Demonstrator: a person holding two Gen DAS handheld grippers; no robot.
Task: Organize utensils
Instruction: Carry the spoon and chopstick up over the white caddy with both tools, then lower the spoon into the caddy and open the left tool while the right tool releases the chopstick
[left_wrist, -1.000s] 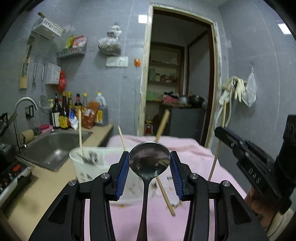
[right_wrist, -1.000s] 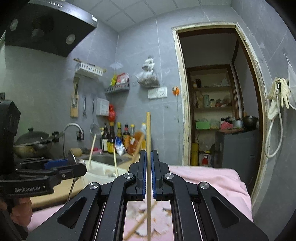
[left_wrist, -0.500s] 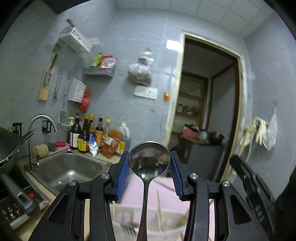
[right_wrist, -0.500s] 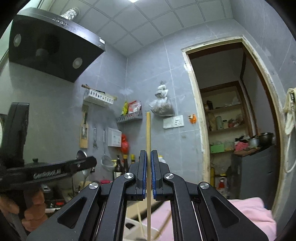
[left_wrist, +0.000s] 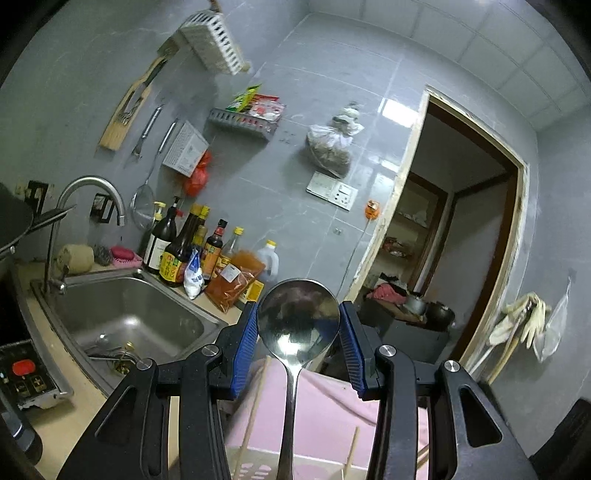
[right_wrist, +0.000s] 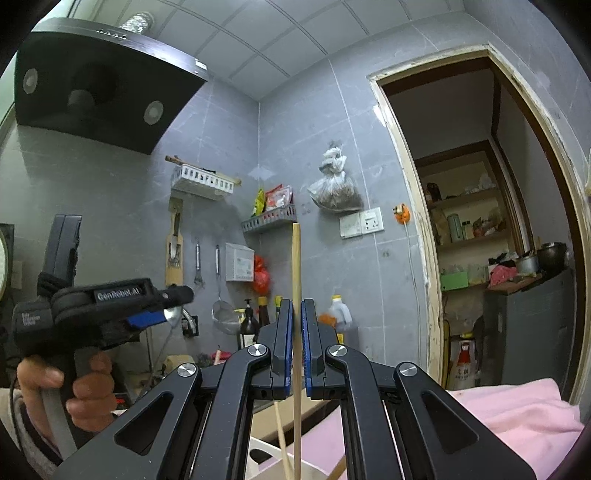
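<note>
Steel spoon (left_wrist: 298, 325) clamped in level left gripper (left_wrist: 298, 343); right gripper (right_wrist: 296, 343) pinches upright chopstick (right_wrist: 296, 295).

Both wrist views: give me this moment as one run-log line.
left gripper: shut on spoon | right gripper: shut on chopstick | both lifted above white bin

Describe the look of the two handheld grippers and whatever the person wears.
Both grippers are matte black, with angular fingers, triangular cut-outs, silver pivot screws and blue ribbed pads. Seen from the right gripper, the left gripper has a pistol-style handle, white "GenRobot.AI" lettering, a black strap and a grey cable. The hand on it shows a pale sleeve cuff.
</note>
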